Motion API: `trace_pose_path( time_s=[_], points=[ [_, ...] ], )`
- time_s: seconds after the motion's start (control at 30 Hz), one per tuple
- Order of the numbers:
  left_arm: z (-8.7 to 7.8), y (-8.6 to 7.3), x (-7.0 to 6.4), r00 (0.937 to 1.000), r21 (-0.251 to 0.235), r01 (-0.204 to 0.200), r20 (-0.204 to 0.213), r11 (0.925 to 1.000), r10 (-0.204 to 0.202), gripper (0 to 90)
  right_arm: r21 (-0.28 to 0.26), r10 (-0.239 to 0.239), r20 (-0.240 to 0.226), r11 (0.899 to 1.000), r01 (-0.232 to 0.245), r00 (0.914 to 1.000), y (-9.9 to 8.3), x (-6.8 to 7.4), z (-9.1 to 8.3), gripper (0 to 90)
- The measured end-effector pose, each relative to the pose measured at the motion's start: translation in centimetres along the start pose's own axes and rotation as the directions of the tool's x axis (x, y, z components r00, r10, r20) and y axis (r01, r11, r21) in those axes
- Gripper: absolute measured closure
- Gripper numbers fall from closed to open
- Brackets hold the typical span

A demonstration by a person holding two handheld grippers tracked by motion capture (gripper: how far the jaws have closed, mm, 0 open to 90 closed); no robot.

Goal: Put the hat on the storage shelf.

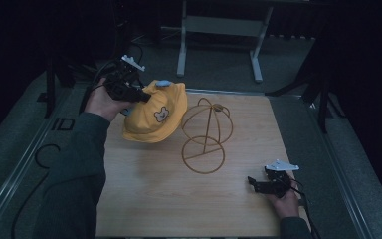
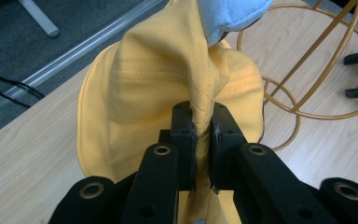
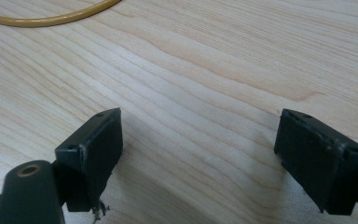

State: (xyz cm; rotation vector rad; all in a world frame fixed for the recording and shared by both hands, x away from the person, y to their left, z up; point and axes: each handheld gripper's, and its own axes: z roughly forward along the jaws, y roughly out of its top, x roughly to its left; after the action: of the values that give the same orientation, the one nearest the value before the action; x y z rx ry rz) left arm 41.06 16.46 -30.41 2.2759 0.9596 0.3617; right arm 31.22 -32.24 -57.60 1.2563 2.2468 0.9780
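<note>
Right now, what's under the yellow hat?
The yellow hat hangs pinched in the left tool, above bare wooden table, beside the wire stand. The table directly beneath it is covered.

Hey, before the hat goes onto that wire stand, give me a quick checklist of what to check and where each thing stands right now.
1. Left gripper holds the yellow hat: ok, jaws pinch a fold of fabric.
2. Hat lifted off the table: ok, it hangs from the gripper.
3. Wire stand upright with its dome free: ok, nothing on it.
4. Hat opening faces the dome: cannot tell, the fabric is bunched.
5. Right gripper free to help: ok, jaws wide apart just above the bare wood, near the stand's base ring.
6. Hat clear of the stand: cannot tell, the brim looks very close to the dome.
</note>
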Motion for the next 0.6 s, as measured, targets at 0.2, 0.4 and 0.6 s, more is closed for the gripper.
trace_pose_path(
  time_s=[0.2, 0.4, 0.6],
  points=[
    [-0.6, 0.2, -0.1, 1.0, -0.02, -0.007, 0.001, 0.9998, 0.007, 82.3, 0.0, 0.001, 0.0, 1.0, -0.001, 1.0, 0.0, 0.0, 0.0, 15.3],
    [-1.3, 0.2, 0.0, 1.0, -0.048, 0.002, 0.004, 0.9988, -0.002, 82.3, 0.0, 0.001, 0.0, 1.0, -0.001, 1.0, 0.0, 0.0, 0.0, 15.3],
    [-1.7, 0.1, 0.0, 0.9998, -0.074, 0.009, 0.017, 0.9972, -0.008, 82.3, 0.001, 0.003, -0.001, 1.0, -0.003, 1.0, 0.0, 0.0, 0.0, 15.3]
  ],
)
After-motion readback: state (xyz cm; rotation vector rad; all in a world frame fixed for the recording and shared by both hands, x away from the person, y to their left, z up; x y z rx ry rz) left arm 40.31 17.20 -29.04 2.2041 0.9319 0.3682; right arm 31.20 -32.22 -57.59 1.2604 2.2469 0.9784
